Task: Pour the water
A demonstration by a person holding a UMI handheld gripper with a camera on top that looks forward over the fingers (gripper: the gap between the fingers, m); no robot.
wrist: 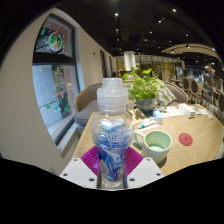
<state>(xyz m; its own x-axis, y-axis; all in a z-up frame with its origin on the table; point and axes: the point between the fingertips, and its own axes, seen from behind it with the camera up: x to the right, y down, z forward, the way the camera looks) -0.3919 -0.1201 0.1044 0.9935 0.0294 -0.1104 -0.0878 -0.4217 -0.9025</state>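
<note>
A clear plastic water bottle (112, 130) with a white cap and blue label stands upright between my fingers. My gripper (112, 168) is shut on the bottle, its magenta pads (92, 160) pressing against both sides of the lower body. Just beyond the bottle to the right, a pale green cup (157, 143) sits on the wooden table (190, 150). The bottle appears lifted above the table, and its base is hidden by my fingers.
A potted green plant (147, 88) stands further back on the table. A small red disc (185, 139) lies to the right of the cup. Chairs, a window on the left and a lit room lie beyond.
</note>
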